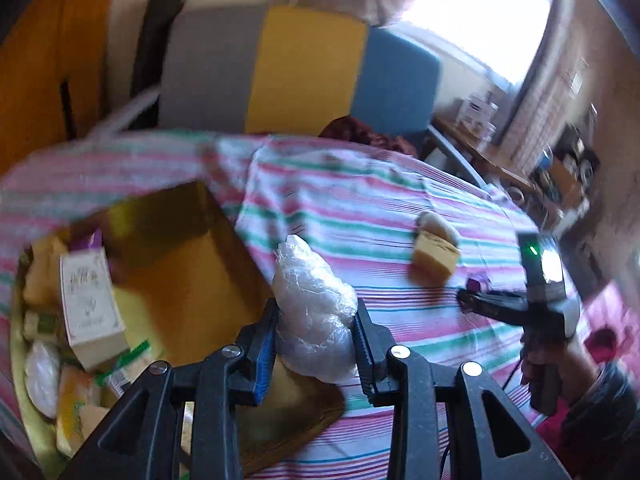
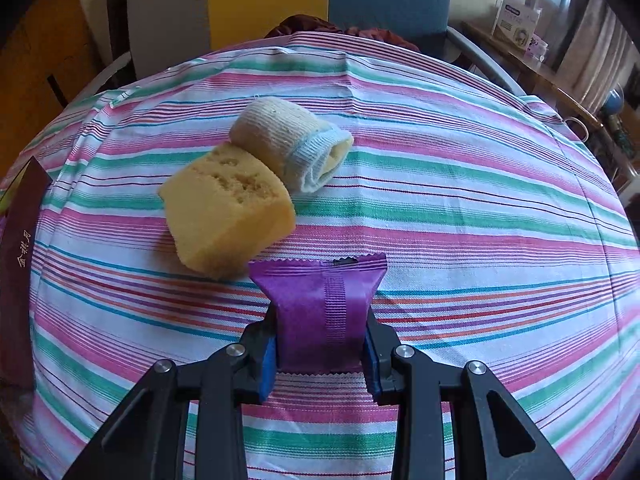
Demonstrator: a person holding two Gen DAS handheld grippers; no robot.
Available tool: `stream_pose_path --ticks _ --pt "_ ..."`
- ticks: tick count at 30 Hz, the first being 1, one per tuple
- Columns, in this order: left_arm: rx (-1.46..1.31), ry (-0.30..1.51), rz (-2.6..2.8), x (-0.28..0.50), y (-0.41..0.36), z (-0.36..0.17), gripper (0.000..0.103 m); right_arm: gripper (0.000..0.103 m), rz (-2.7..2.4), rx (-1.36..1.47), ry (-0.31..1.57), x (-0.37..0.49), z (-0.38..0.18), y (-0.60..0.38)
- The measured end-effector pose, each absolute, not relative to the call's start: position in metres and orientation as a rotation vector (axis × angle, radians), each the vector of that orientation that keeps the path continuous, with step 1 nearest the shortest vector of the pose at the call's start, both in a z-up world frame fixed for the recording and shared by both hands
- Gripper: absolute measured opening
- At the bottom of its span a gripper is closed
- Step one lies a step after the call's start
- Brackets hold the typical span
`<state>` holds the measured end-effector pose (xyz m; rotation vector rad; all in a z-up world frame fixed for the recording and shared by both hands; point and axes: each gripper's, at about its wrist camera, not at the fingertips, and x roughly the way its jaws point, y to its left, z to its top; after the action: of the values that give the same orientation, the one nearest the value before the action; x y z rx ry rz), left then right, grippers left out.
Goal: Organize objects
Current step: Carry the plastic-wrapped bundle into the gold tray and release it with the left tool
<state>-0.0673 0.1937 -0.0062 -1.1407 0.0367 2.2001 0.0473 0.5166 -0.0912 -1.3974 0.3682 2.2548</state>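
While its pads pinch a crumpled clear plastic bundle [image 1: 316, 320] from both sides, the left hand-held gripper [image 1: 316, 344] holds it above the near edge of an open gold-lined box [image 1: 188, 264], which stands at the left of the counter [image 1: 360, 208] under a striped cloth. The right hand-held gripper [image 2: 320, 344] is clamped on a purple snack packet [image 2: 320, 312] just above the cloth, the packet upright between the pads. Just beyond that packet lies a yellow sponge [image 2: 228, 220], touching a rolled pale sock [image 2: 292, 140] behind it. Inside the box, a white carton [image 1: 92, 304] leans among packets, blurred. Farther back stands a grey, yellow and blue chair back [image 1: 304, 72].
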Motion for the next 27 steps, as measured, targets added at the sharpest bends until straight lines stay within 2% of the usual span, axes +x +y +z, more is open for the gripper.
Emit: stream_pose_path --ticks 11,18,23,27 --pt "-1.345 -0.143 2.276 -0.173 0.133 -0.035 0.034 0.035 2.25 -1.416 0.342 0.045 -0.092 0.518" --pt "-1.442 -0.108 2.266 -0.215 0.145 -0.058 0.035 0.035 2.249 -1.427 0.338 0.043 -0.091 0.517" --pt "-1.53 -0.018 2.352 -0.235 0.148 -0.077 0.04 0.035 2.248 -1.429 0.342 0.045 -0.09 0.515" --pt "-1.531 -0.057 2.358 -0.238 0.14 -0.072 0.042 0.035 2.249 -1.43 0.342 0.045 -0.09 0.515"
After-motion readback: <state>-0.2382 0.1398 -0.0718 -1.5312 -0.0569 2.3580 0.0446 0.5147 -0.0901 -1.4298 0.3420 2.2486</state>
